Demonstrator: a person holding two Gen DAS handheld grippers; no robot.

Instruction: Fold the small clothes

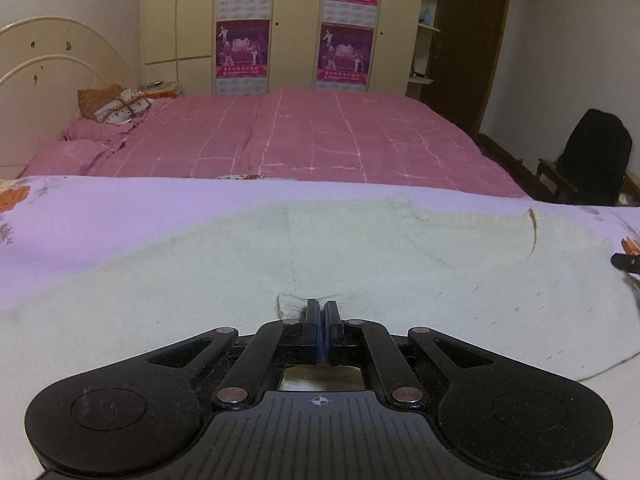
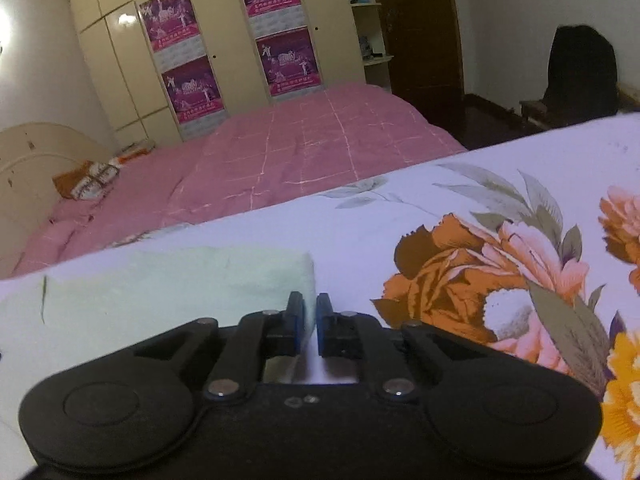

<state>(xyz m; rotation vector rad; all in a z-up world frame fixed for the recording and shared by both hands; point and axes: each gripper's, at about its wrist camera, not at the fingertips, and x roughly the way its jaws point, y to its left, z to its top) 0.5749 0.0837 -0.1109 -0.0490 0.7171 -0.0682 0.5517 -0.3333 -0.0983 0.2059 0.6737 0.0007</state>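
A pale cream knitted sweater lies spread flat on a lilac floral sheet. My left gripper rests low on the sweater with its jaws pressed together on a raised fold of the knit. In the right wrist view the sweater's right end lies on the flowered sheet. My right gripper sits at that edge, jaws a narrow gap apart, the knit's corner by the left finger. Whether it pinches cloth is unclear. The right gripper's tip shows at the left wrist view's right edge.
A pink checked bed lies beyond the sheet, with pillows and a cream headboard at the left. Wardrobes with purple posters stand behind. A dark chair stands at the right by a brown door.
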